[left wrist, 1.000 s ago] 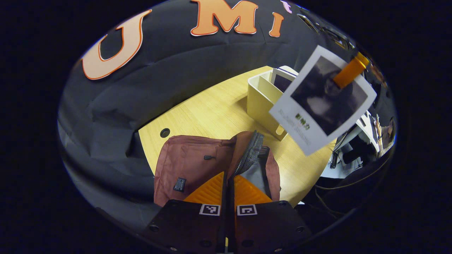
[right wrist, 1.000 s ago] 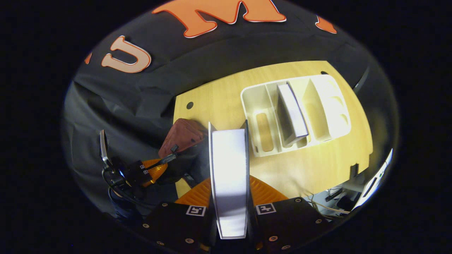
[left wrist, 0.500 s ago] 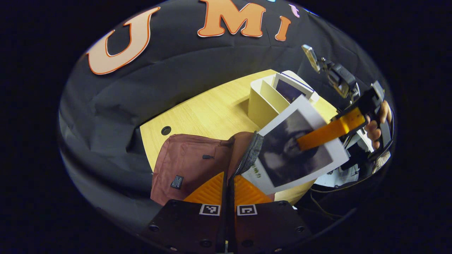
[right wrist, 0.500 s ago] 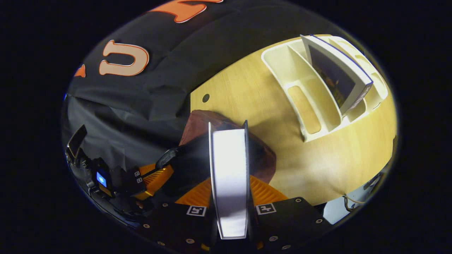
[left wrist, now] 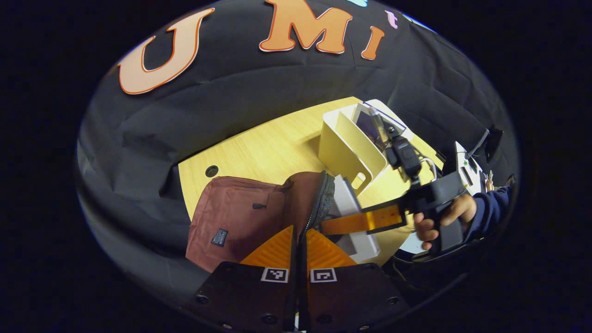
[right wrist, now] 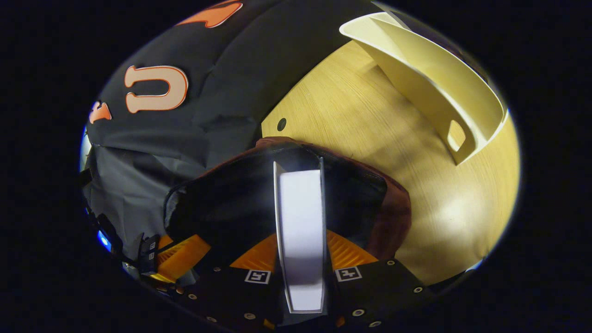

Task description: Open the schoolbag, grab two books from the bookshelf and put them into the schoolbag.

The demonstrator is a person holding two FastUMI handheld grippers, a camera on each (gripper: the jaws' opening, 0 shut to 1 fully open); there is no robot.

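The maroon schoolbag (left wrist: 236,215) lies on the wooden table (left wrist: 273,148) with its zipped mouth (right wrist: 231,203) held open. My left gripper (left wrist: 298,230) is shut on the bag's raised flap edge; it also shows at the lower left of the right gripper view (right wrist: 173,256). My right gripper (right wrist: 299,233) is shut on a white book (right wrist: 299,208), whose front end sits in the dark bag opening. In the left gripper view that book (left wrist: 346,200) stands just right of the flap, with the right gripper (left wrist: 334,224) and a hand (left wrist: 444,217) behind it.
The cream bookshelf (left wrist: 347,143) stands on the table behind the bag with another book (left wrist: 370,124) upright in a slot; its end wall (right wrist: 430,88) is close on the right. A cable hole (left wrist: 211,171) is in the table's far corner.
My right gripper has carried the book down and leftward from beside the bookshelf into the bag's mouth. My left gripper has kept its hold on the flap.
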